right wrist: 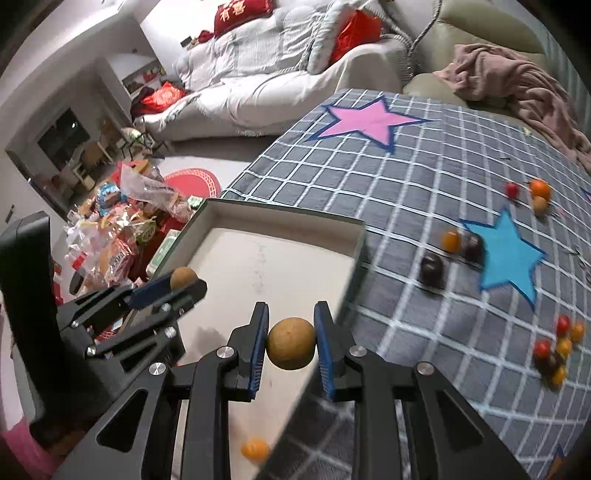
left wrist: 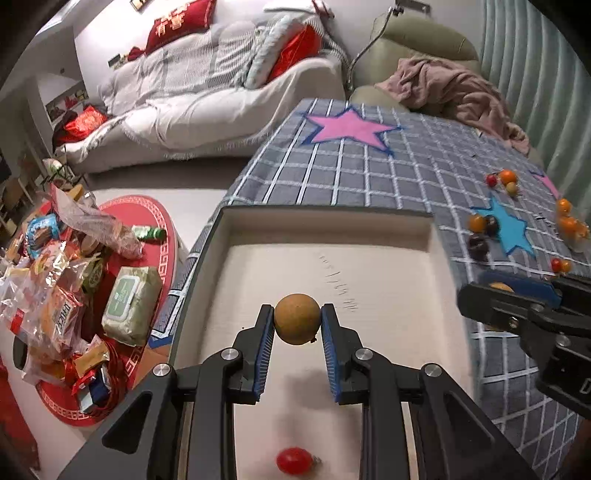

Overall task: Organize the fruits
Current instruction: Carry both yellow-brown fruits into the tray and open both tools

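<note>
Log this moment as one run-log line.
left gripper: shut on brown fruit, over box | right gripper: shut on second brown fruit, at box edge | red fruit in box

A home living room is shown. A white-covered sofa [left wrist: 207, 96] with red cushions [left wrist: 177, 20] is seen, and packaged snacks [left wrist: 55, 295] are heaped on a red mat [left wrist: 155, 206].

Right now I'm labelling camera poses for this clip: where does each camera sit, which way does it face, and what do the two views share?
Left wrist: sits on the left hand-held gripper, looking forward and down into the box; its own fingers clamp a brown round fruit, and the right hand-held gripper shows at right.
Right wrist: sits on the right hand-held gripper, over the box's right edge, clamping another brown fruit; the left one shows at left.
Shared: box, checked star cloth, scattered fruits, sofa.
</note>
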`<action>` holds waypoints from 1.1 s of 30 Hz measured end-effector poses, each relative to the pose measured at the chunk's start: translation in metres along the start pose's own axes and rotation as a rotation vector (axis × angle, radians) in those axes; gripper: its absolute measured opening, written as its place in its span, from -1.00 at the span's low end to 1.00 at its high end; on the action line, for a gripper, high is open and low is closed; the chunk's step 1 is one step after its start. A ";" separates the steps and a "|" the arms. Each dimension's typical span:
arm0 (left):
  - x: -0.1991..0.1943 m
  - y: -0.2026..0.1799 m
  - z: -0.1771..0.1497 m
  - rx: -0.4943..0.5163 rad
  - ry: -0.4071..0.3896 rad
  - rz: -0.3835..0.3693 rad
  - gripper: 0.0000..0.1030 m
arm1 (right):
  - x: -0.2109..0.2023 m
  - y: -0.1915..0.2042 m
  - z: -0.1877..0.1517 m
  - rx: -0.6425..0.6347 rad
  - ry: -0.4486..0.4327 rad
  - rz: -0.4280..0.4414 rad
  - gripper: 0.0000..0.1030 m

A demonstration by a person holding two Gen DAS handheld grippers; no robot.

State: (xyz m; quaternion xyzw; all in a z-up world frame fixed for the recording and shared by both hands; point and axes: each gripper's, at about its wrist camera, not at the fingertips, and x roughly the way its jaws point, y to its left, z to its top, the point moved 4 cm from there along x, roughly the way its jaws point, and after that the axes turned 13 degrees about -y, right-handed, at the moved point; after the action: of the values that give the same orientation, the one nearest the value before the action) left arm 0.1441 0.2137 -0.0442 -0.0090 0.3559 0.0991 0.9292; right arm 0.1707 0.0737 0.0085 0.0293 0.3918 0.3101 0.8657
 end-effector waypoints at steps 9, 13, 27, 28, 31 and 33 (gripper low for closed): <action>0.031 0.009 -0.009 0.013 0.065 0.019 -0.48 | 0.060 -0.003 -0.003 -0.012 0.100 -0.045 -0.47; 0.037 0.010 -0.012 0.004 0.090 0.014 -0.48 | 0.069 -0.001 -0.005 -0.051 0.107 -0.070 -0.47; 0.038 0.017 -0.012 -0.002 0.093 0.052 0.03 | 0.065 0.002 -0.006 -0.090 0.117 -0.099 -0.12; 0.038 0.022 -0.013 -0.009 0.091 0.083 0.40 | 0.063 0.001 -0.006 -0.083 0.115 -0.095 -0.12; 0.032 0.031 -0.012 -0.073 0.067 0.053 0.48 | 0.055 -0.004 -0.003 -0.021 0.093 -0.039 0.06; 0.028 0.030 -0.010 -0.073 0.064 0.043 0.52 | 0.048 -0.001 0.001 0.011 0.068 -0.007 0.78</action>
State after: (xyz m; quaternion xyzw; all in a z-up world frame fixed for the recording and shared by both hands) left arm 0.1515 0.2475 -0.0686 -0.0382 0.3819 0.1317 0.9140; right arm 0.1961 0.0996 -0.0227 0.0219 0.4229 0.3056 0.8528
